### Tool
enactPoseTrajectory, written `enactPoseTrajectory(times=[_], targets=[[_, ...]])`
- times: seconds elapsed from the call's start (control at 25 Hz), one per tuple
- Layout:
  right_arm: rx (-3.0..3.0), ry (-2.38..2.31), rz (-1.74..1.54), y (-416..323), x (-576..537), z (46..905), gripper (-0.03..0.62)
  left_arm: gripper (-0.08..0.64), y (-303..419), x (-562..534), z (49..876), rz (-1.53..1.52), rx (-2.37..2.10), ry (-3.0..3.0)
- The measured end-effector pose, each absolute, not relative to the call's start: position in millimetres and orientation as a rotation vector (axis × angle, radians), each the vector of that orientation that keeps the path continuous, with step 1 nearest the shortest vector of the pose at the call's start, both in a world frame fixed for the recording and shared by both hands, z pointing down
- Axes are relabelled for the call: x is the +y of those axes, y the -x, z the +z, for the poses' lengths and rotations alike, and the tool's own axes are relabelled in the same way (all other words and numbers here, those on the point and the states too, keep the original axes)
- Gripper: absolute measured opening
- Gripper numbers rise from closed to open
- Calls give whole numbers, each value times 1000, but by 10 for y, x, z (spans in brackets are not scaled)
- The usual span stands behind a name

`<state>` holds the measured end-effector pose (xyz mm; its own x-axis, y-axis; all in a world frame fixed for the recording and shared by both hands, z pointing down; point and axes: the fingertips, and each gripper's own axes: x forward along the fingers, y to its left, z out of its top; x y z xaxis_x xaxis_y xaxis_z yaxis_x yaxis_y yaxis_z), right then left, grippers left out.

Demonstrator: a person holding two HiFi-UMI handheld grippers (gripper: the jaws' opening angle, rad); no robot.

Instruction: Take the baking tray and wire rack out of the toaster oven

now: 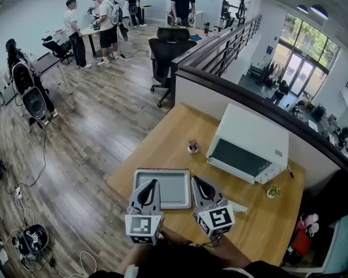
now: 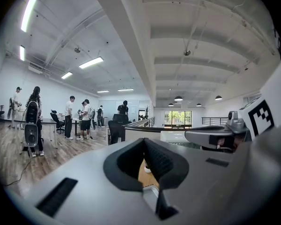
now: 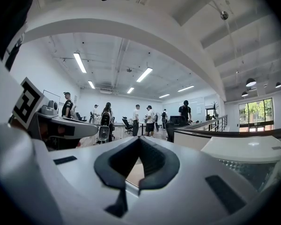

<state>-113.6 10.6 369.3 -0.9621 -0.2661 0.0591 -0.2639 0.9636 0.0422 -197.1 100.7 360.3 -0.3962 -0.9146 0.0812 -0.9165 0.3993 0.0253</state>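
The grey baking tray [image 1: 169,190] lies flat on the wooden table [image 1: 162,149], outside the oven. I cannot make out a wire rack. The white toaster oven [image 1: 249,143] stands at the table's back right with its dark glass door closed. My left gripper [image 1: 153,182] hovers level over the tray's near left part, jaws shut and holding nothing. My right gripper [image 1: 196,180] hangs by the tray's right edge, also shut and empty. In the left gripper view the shut jaws [image 2: 144,141] point across the table, with the right gripper [image 2: 215,137] alongside. The right gripper view shows its shut jaws [image 3: 139,139] and the oven [image 3: 243,149].
A small cup-like thing [image 1: 193,147] stands on the table left of the oven, and a little plant [image 1: 272,192] sits right of it. A dark railing [image 1: 232,88] runs behind the table. Office chairs [image 1: 165,54] and several people [image 1: 107,28] are far off on the wooden floor.
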Motion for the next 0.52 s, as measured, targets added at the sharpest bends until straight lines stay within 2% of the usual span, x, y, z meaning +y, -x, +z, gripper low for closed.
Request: enactPoseTrajectory(times=[0.52], targets=[[-3042, -419, -54, 1189, 38, 3718, 6, 23, 1982, 909, 3694, 13, -2534, -1740]])
